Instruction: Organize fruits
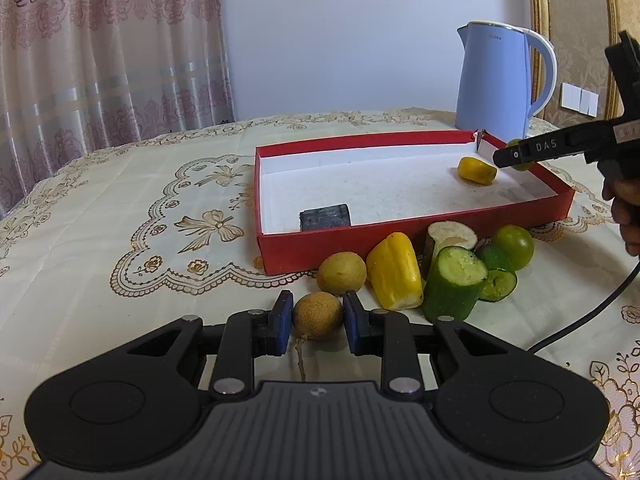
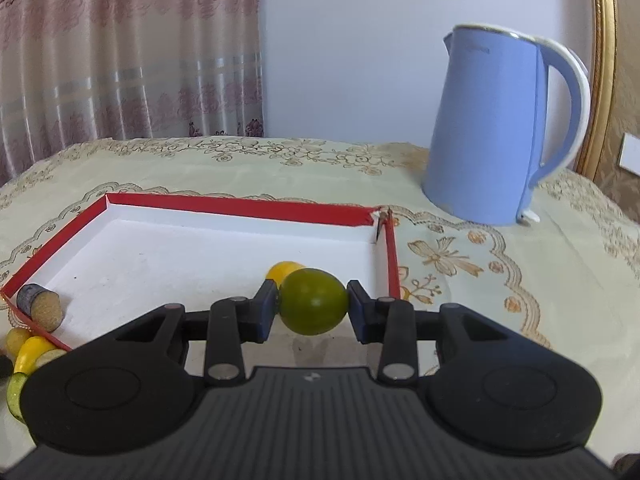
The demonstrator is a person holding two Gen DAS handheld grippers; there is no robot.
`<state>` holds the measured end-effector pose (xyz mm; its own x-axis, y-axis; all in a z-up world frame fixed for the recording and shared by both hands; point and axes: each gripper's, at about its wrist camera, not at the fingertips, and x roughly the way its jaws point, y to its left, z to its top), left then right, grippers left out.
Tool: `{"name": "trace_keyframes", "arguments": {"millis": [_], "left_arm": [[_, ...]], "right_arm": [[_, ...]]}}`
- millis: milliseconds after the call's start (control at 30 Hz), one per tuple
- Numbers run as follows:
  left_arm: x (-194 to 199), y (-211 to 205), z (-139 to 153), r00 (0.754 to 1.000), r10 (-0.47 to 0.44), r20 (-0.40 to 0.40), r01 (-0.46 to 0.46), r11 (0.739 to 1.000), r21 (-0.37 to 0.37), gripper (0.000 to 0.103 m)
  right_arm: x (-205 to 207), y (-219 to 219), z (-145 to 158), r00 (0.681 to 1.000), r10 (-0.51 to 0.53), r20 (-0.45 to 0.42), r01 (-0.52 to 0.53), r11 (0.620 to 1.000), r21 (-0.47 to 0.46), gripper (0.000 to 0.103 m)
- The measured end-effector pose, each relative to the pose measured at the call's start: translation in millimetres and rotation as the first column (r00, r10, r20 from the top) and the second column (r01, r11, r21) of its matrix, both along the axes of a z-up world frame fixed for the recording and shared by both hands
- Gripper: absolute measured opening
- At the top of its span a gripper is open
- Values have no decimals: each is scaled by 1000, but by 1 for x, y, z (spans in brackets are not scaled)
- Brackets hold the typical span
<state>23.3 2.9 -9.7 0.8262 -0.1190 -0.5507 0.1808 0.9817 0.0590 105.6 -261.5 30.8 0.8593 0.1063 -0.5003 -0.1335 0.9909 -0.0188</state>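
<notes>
My left gripper [image 1: 318,316] is shut on a round brown fruit [image 1: 318,315] with a stem, low over the tablecloth in front of the red box [image 1: 340,250]. My right gripper [image 2: 313,307] is shut on a green fruit [image 2: 313,307] and holds it above the right end of the red box [image 2: 240,205]; it shows from the side in the left wrist view [image 1: 516,156]. A yellow piece [image 1: 477,170] lies in the box under it, also seen in the right wrist view [image 2: 282,270]. A dark cut piece [image 1: 325,216] lies at the box's left end [image 2: 39,307].
In front of the box lie a brown fruit [image 1: 342,273], a yellow pepper piece [image 1: 394,270], a cucumber chunk [image 1: 454,282], a cucumber slice [image 1: 497,285], a green fruit [image 1: 514,246] and a pale cut piece [image 1: 450,236]. A blue kettle [image 1: 496,84] stands behind the box [image 2: 500,128].
</notes>
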Motion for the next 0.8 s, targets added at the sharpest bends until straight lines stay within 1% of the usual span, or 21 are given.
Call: {"name": "trace_keyframes", "arguments": {"millis": [133,300,367,433,567,700,800], "left_arm": [[-1,1,1,1000,1,6,-1,1000,-7,26],[-1,1,1,1000,7,9,-7,1000,-7,26],[-3,2,3,1000,15,22,-14,1000,-10,26],[-5,2,4,999,8,35,-7,1000,-15,26],[-4,0,7,999,12,34,-12,1000,-3,26],[-2,-3,16,999,3,41,-2,1000,-14,26],[2,-12,25,998,-14,59,14,1000,12,26]], "right_arm": [[0,-5,-4,1000,-4,4,4,1000,27,36],[-2,-4,-8,1000,4,-1,-4,1000,15,36],[-1,-5,-10,1000,-2,-2,2,1000,8,36],[1,-8,-12,1000,-7,-8,7,1000,20,36],[4,-10,-16,1000,-19,-13,19,1000,24,36],[4,-10,-16,1000,-17,-11,17,1000,24,36],[4,-9,-16,1000,-15,-12,15,1000,12,36]]}}
